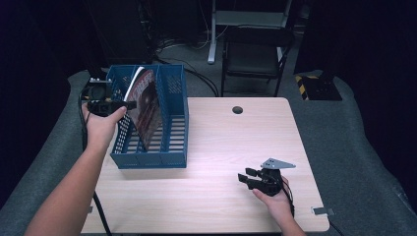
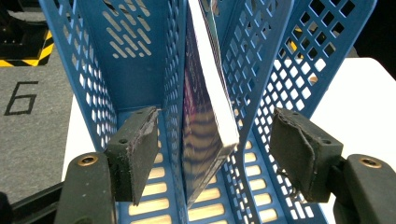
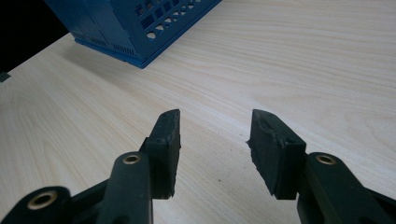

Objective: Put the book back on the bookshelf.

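Pale wooden table (image 1: 221, 147) carries one blue rack (image 1: 173, 118) holding one magazine (image 1: 147, 105); both grippers, left gripper (image 2: 212, 154) and right gripper (image 3: 214, 149), gape empty.

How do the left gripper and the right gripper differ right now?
The left gripper is raised at the blue file rack, jaws either side of the leaning magazine without touching it; the right gripper sits low over bare table with nothing between its jaws. Both are open.

overhead, two claw-close, sharing blue rack (image 1: 172, 123)
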`<state>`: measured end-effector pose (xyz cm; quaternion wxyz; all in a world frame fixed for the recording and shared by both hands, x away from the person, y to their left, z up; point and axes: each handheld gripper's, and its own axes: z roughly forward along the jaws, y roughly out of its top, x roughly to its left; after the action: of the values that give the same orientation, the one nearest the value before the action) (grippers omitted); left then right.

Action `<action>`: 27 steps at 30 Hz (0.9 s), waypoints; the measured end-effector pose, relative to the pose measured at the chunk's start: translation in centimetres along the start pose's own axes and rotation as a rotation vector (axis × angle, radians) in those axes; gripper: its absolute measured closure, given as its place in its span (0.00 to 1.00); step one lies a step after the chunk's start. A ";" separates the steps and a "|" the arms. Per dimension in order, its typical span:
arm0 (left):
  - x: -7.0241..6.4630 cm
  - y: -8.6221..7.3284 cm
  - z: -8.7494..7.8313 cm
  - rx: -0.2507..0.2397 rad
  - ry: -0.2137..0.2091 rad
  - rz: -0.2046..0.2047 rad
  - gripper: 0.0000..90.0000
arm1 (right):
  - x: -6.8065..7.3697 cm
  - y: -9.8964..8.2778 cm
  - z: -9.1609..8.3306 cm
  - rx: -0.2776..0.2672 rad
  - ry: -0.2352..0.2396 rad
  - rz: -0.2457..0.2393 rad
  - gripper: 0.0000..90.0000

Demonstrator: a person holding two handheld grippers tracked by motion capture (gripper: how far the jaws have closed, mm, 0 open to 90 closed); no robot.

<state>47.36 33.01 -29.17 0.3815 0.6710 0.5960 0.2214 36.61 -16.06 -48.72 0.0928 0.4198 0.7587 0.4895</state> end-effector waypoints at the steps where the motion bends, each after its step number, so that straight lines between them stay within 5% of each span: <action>1: 0.0 0.0 -0.2 0.003 -0.002 0.003 0.37 | 0.0 0.0 0.0 -0.002 0.002 -0.004 0.59; 14: -0.7 -0.4 -3.6 0.007 -0.034 0.061 0.37 | 0.3 0.1 -0.1 -0.005 -0.004 -0.010 0.59; 27: -3.0 -1.4 -6.8 0.037 -0.134 0.159 0.37 | 0.4 0.1 -0.2 -0.004 -0.003 -0.011 0.59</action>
<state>40.75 31.76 -25.59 0.3892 0.7364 0.5181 0.1945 36.30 -15.90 -48.41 0.0976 0.4162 0.7598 0.4900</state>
